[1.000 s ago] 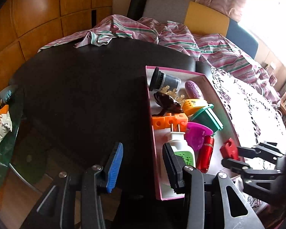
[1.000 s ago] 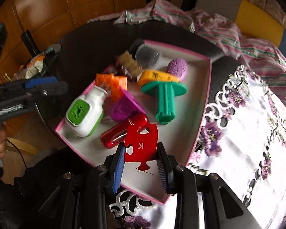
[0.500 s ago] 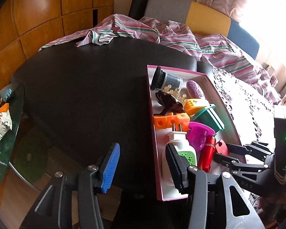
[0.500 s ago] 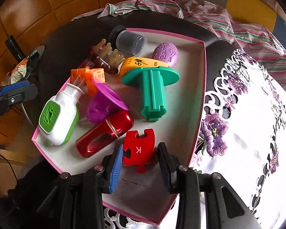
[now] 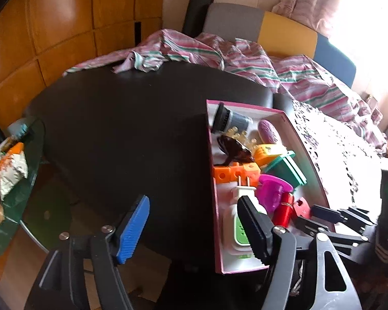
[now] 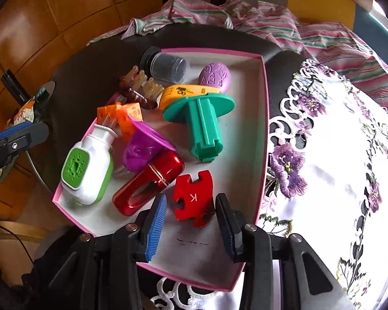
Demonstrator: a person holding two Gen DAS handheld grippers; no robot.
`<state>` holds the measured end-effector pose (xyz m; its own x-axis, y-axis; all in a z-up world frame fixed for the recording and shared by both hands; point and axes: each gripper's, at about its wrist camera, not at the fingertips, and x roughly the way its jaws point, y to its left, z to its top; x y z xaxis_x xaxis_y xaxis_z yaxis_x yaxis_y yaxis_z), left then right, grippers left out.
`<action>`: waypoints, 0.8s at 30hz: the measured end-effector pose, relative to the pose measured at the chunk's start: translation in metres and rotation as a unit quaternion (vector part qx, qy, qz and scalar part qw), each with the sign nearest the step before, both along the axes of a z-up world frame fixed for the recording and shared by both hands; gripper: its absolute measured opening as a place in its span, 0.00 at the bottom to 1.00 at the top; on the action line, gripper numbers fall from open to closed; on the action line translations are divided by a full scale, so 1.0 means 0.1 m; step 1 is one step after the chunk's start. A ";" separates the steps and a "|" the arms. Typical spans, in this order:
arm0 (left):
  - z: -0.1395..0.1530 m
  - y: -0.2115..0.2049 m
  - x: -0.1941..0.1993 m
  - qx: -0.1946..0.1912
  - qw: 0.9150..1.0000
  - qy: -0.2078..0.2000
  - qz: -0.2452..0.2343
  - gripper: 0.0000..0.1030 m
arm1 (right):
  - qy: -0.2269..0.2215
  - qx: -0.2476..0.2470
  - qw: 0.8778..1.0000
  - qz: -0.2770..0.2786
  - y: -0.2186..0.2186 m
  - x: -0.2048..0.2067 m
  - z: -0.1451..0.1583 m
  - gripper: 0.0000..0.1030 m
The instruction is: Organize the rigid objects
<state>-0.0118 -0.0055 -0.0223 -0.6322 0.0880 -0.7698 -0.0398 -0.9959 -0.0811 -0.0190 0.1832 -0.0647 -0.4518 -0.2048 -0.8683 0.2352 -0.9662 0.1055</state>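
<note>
Red puzzle piece [image 6: 192, 197] lying flat on the floor of the pink box [image 6: 263, 118], low centre of the right wrist view, between the opening jaws of the right gripper [image 6: 190, 228], seemingly clear of both pads. Left gripper [image 5: 194, 228] at bottom of its own view, jaws opening wide and empty over the dark table [image 5: 121, 129]. Risk: snagging the piece or nudging the red clip [image 6: 147, 183] just beside it on pulling out.
</note>
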 end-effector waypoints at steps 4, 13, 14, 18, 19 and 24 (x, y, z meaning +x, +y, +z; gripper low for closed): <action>0.03 0.00 0.03 -0.004 1.000 0.010 0.007 0.77 | 0.022 -0.005 0.999 -0.025 0.06 0.04 0.06 0.43; 0.14 0.03 0.18 0.006 0.999 0.046 0.015 1.00 | 0.085 0.000 0.992 -0.096 0.00 0.06 0.25 0.43; 0.15 0.03 0.20 0.009 0.999 0.048 0.014 1.00 | 0.091 -0.001 0.991 -0.102 -0.01 0.07 0.27 0.43; 0.18 0.05 0.26 0.012 0.998 0.054 0.004 1.00 | 0.104 -0.001 0.989 -0.110 -0.06 0.12 0.30 0.43; 0.19 0.05 0.28 0.013 0.998 0.055 0.004 1.00 | 0.103 0.000 0.989 -0.107 -0.06 0.12 0.29 0.43; 0.25 0.08 0.36 -0.017 0.997 0.076 0.019 1.00 | 0.102 0.005 0.990 -0.096 -0.12 0.19 0.30 0.43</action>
